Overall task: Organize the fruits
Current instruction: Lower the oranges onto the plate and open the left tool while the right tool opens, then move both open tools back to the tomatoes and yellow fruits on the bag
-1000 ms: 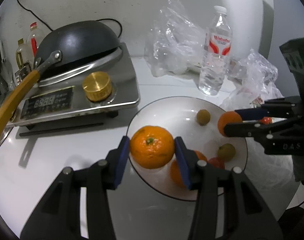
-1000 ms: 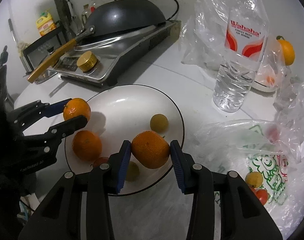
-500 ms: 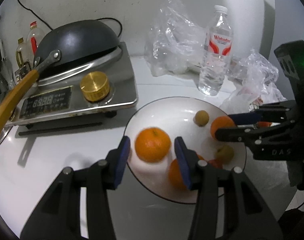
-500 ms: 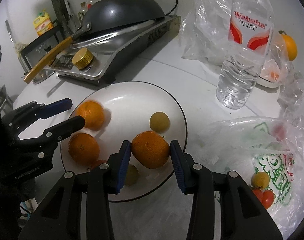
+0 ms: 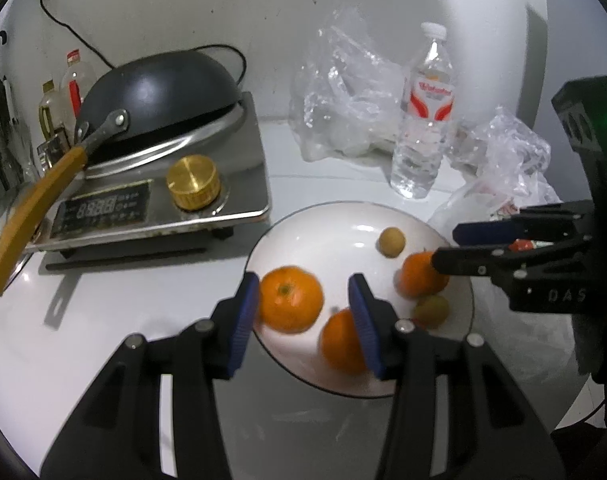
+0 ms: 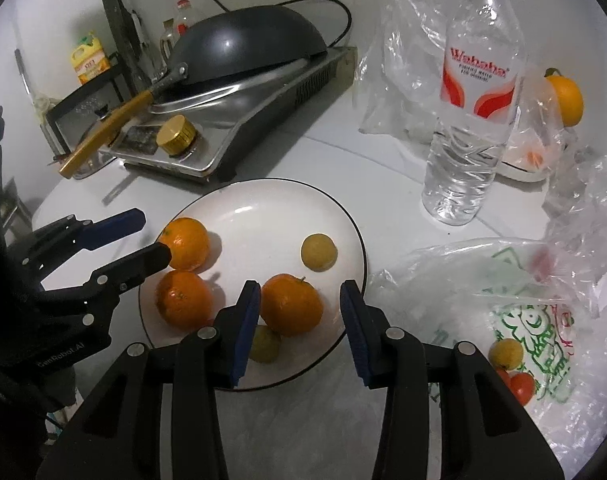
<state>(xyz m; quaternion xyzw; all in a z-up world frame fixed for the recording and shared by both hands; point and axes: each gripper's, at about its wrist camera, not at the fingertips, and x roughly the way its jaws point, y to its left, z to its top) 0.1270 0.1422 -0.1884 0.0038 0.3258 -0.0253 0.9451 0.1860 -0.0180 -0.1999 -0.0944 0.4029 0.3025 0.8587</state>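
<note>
Three oranges rest on a white plate [image 6: 263, 200] on the table [image 6: 383, 168]. The right gripper [image 6: 299, 320], reaching in low and level over the plate's near rim, stands wide open around one orange [image 6: 291, 304], its stem tip pointing up and away; the left pad looks to touch it. The left gripper [image 5: 303, 312], angled in from the plate's opposite side, is also spread wide, an orange [image 5: 289, 298] lying loose between its fingers, stem end facing up. A third orange [image 6: 183, 300] sits nearby, with two small yellow-green fruits.

oranges [image 6: 291, 304] on plate [image 6: 263, 200], bottle [image 6: 471, 120] perhaps just behind
</note>
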